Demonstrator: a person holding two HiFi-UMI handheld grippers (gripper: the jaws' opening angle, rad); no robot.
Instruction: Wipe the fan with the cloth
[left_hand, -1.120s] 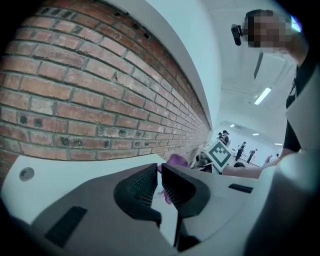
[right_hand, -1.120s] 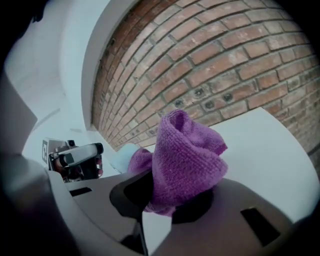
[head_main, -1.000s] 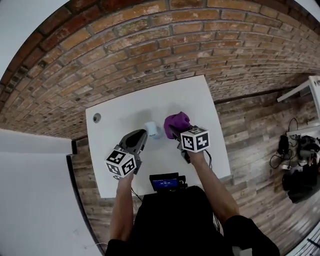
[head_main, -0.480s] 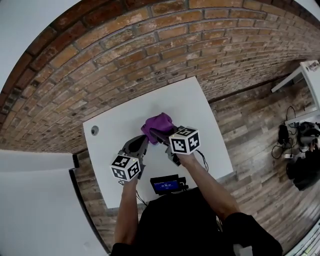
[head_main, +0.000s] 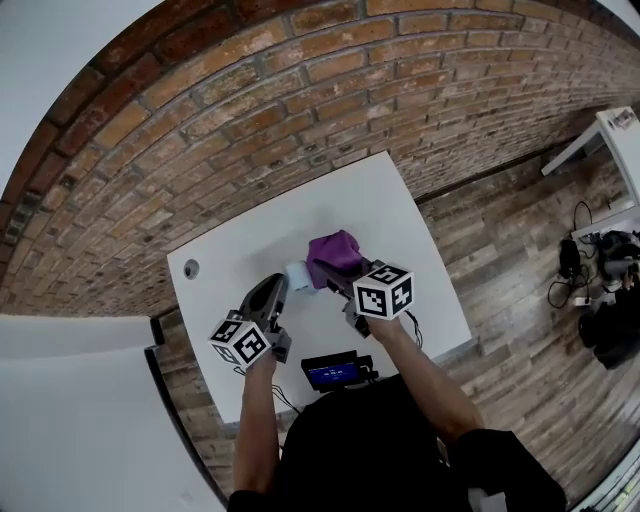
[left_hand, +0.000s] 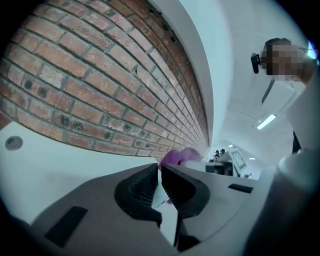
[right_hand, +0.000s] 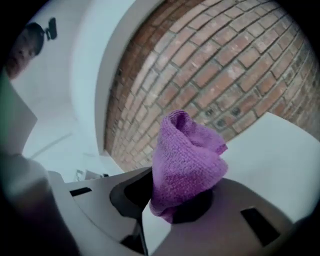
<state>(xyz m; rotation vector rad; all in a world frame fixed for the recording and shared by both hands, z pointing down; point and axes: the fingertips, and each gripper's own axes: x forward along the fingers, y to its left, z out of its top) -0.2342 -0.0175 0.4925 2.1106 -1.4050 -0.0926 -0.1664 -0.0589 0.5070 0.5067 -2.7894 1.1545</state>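
On the white table (head_main: 390, 200), my left gripper (head_main: 277, 290) is shut on a small white fan (head_main: 297, 275), which sticks out past its fingertips. In the left gripper view the jaws (left_hand: 161, 172) stand almost together, with a thin white sliver of the fan (left_hand: 159, 197) between them. My right gripper (head_main: 338, 277) is shut on a bunched purple cloth (head_main: 335, 252), and the cloth sits just right of the fan, touching or nearly touching it. The cloth (right_hand: 187, 160) bulges up out of the right gripper (right_hand: 175, 200) and hides its pads.
A brick wall (head_main: 300, 90) stands right behind the table. A round cable hole (head_main: 191, 268) lies at the table's back left. A small device with a blue screen (head_main: 330, 370) sits at the near edge. Wooden floor with bags and cables (head_main: 600, 300) lies to the right.
The right gripper swept the purple cloth left over the fan, then drew it back to the fan's right side, so the fan shows again. The left gripper rolled slightly and stayed shut.
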